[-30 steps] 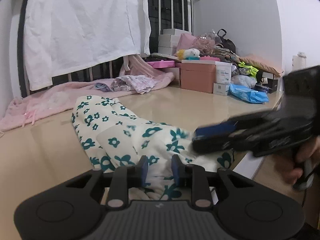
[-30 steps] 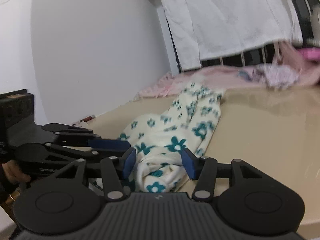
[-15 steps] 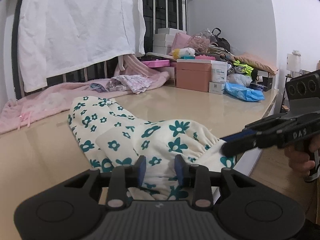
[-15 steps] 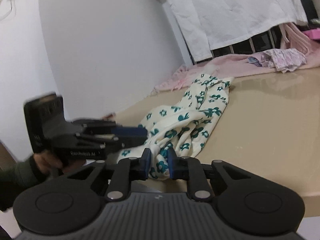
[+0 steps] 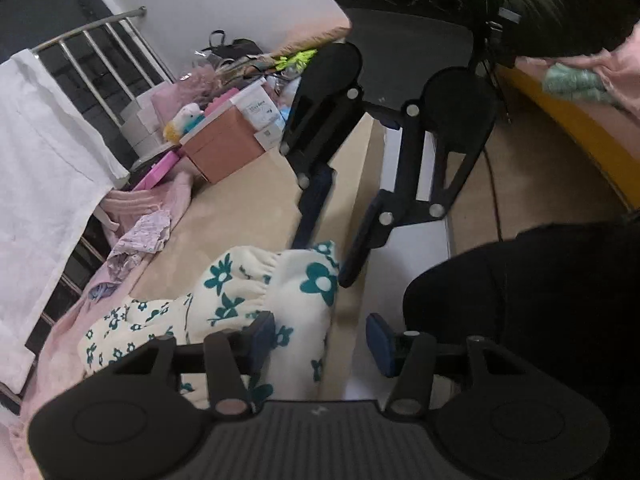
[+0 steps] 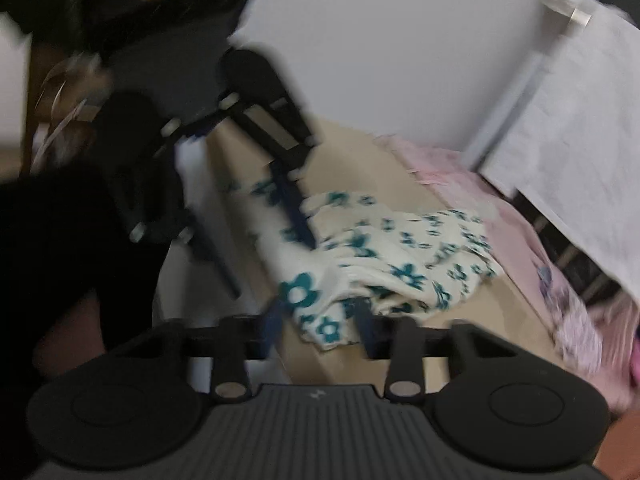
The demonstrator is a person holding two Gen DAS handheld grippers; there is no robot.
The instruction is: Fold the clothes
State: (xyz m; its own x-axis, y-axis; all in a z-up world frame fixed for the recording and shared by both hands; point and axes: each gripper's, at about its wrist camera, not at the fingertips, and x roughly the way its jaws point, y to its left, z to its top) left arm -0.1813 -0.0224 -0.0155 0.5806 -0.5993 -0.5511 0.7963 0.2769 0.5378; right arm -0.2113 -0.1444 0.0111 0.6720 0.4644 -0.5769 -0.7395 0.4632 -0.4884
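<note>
1. Sheet [image 5: 44, 176], white, hangs over a metal rail [image 5: 100, 26] at the far left of the left wrist view, with pink fabric [image 5: 132, 208] bunched below it along the table's back edge.
2. Boxes and clutter sit further right at the back, among them a salmon box [image 5: 224, 150] on the beige table [image 5: 240, 200].
3. Cream garment with teal flowers [image 5: 248, 292] lies on the table near its front edge; its gathered end droops over that edge.
4. The left gripper [image 5: 320, 340] is spread wide, its left pad lying against the garment's hanging end, its right pad out in open air; it grips nothing.
5. The right gripper [image 5: 324, 256] reaches down from above in the same view, jaws parted, with one fingertip at the garment's gathered edge and the other just off the table edge.
6. In the blurred right wrist view the right gripper [image 6: 316, 326] straddles a fold of the garment [image 6: 392, 256] without closing on it, and the left gripper [image 6: 276, 232] hangs over the cloth.
</note>
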